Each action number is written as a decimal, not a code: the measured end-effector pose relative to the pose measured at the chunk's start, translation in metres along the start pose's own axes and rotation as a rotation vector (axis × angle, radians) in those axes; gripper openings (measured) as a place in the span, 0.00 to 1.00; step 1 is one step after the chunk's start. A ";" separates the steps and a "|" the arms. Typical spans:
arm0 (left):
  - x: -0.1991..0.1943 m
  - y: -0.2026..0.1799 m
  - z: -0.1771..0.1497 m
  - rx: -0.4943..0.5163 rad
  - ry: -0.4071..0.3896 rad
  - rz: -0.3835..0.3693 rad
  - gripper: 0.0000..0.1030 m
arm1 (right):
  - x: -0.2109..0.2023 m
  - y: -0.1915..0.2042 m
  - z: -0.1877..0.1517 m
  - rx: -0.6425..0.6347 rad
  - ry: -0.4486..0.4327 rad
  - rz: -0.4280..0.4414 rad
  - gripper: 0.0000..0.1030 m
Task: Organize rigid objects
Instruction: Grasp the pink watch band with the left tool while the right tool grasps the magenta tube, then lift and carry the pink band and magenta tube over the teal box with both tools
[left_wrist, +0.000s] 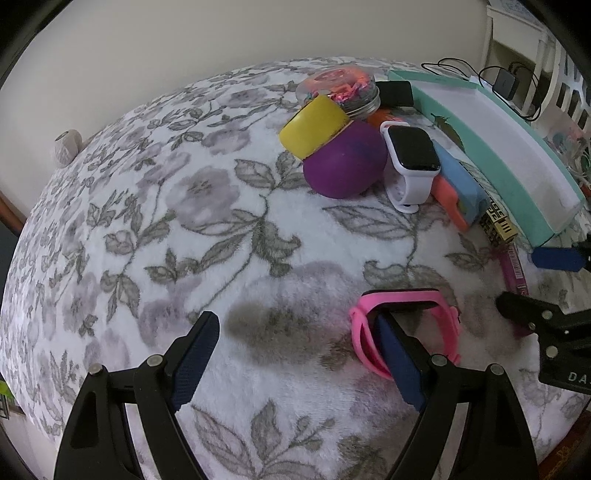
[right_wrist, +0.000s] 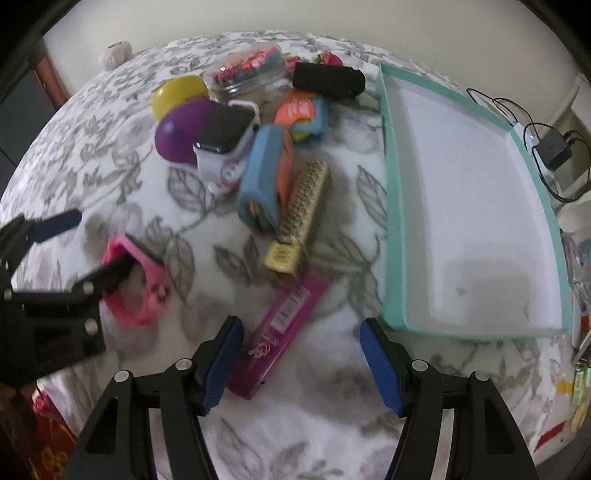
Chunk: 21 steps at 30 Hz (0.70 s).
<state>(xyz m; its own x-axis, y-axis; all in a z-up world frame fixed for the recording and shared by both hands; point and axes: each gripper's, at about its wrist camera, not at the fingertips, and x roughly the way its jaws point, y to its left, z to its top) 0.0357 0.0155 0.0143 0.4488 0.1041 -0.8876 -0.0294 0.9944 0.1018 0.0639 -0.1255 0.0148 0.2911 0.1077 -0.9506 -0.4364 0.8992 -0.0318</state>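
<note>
My left gripper is open over the floral blanket; its right finger pokes through the loop of a pink watch band, also in the right wrist view. My right gripper is open, its jaws set either side of the near end of a magenta box. A pile holds a white smartwatch, a purple and yellow egg-shaped toy, a blue case, a gold box, a black case and a glitter jar. A teal tray lies to the right.
The floral blanket covers the whole surface. Chargers and cables lie beyond the tray. A small pale ball sits at the far left edge by the wall. My right gripper shows at the right edge of the left wrist view.
</note>
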 end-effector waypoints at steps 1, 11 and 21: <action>0.000 -0.001 0.000 0.000 -0.001 -0.003 0.84 | -0.001 -0.001 -0.003 0.000 0.002 0.006 0.68; -0.007 -0.017 0.000 0.045 -0.004 -0.061 0.49 | 0.001 0.004 0.003 -0.005 -0.037 0.008 0.45; -0.007 -0.022 0.001 0.071 -0.011 -0.119 0.22 | 0.000 -0.016 -0.001 0.029 -0.034 0.043 0.22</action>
<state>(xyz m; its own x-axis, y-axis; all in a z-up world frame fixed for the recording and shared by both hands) 0.0342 -0.0071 0.0190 0.4550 -0.0154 -0.8904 0.0874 0.9958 0.0274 0.0698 -0.1408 0.0152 0.3017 0.1599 -0.9399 -0.4246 0.9052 0.0177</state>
